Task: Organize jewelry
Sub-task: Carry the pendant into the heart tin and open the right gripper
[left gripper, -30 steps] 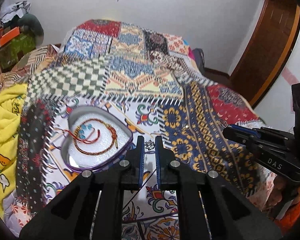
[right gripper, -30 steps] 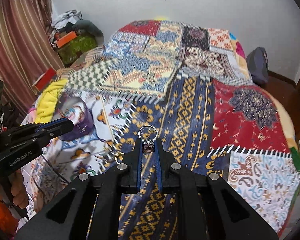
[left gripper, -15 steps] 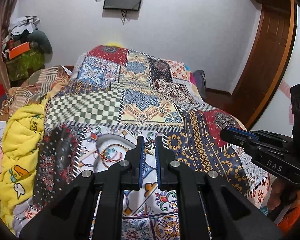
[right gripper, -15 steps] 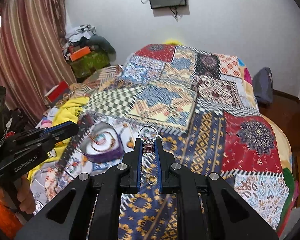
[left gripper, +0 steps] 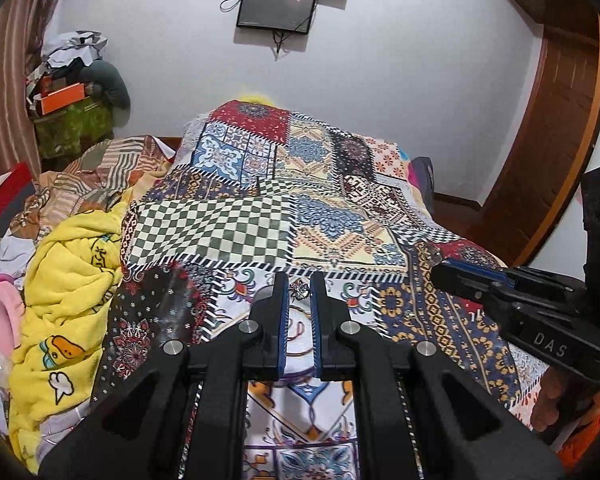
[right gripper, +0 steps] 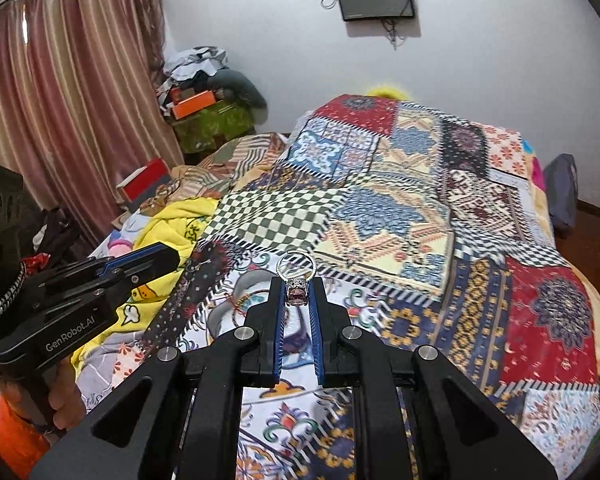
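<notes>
Both views tilted up — heart tray now half-hidden.

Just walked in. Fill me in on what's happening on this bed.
A person is sorting jewelry with a hand-held gripper in each hand, over a patchwork bedspread. The right hand-held gripper is shut on a silver ring with a dark stone. The left hand-held gripper pinches a small sparkly stud. A tray holding a red cord bracelet lies below, mostly hidden behind the fingers.
</notes>
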